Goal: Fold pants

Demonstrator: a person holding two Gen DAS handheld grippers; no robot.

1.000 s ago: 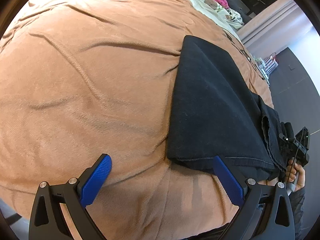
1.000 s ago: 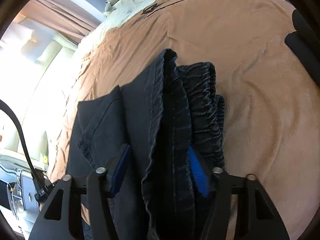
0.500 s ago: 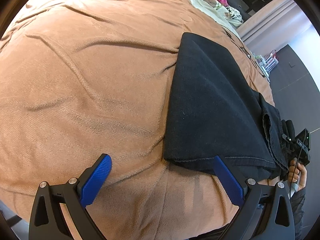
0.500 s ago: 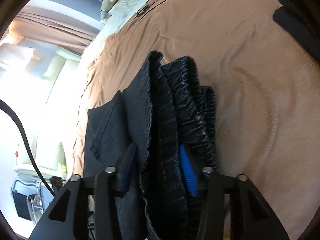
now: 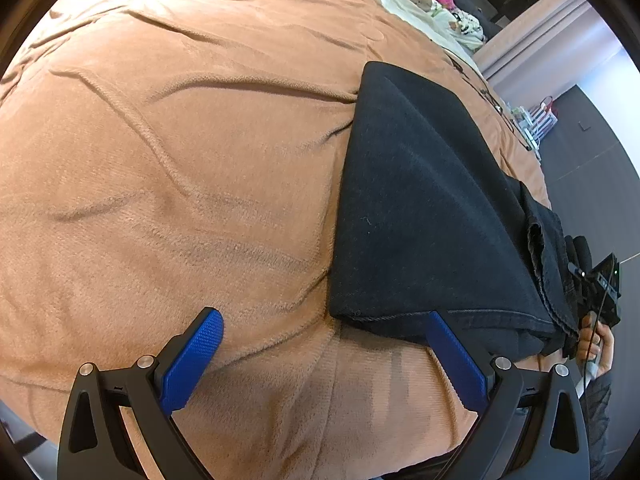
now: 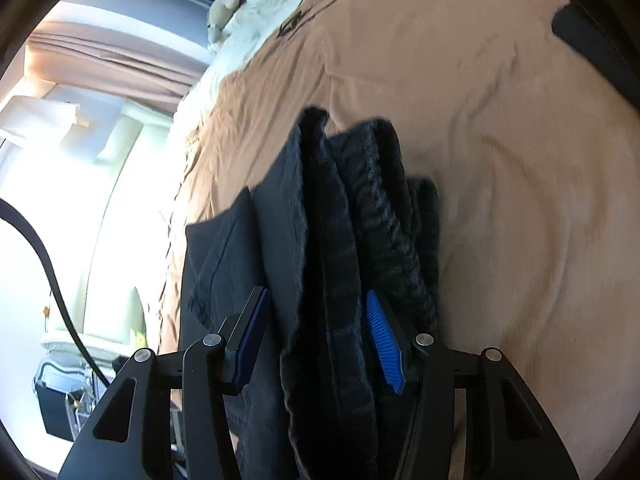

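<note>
Right wrist view: black pants [image 6: 344, 248] running off the bottom edge, waistband end hidden behind the right claw [image 6: 316, 340]; whether the pads [image 6: 383, 340] are pressing the fabric is unclear. Brown blanket [image 6: 500, 200] blurring at right. Dark thing [image 6: 576, 28] at the top right being cut by the rim, unidentifiable. Left wrist view: person's hand [image 5: 596, 344] partly hiding behind the pants edge; shelf items [image 5: 536, 120] too small to tell.

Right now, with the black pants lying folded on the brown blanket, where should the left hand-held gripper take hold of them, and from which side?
Probably at the near hem corner of the black pants, coming in from the bare brown blanket side. There the layers end in one stitched edge raised slightly off the blanket, so a finger could slide under. The left hand-held gripper stands open just before it.
</note>
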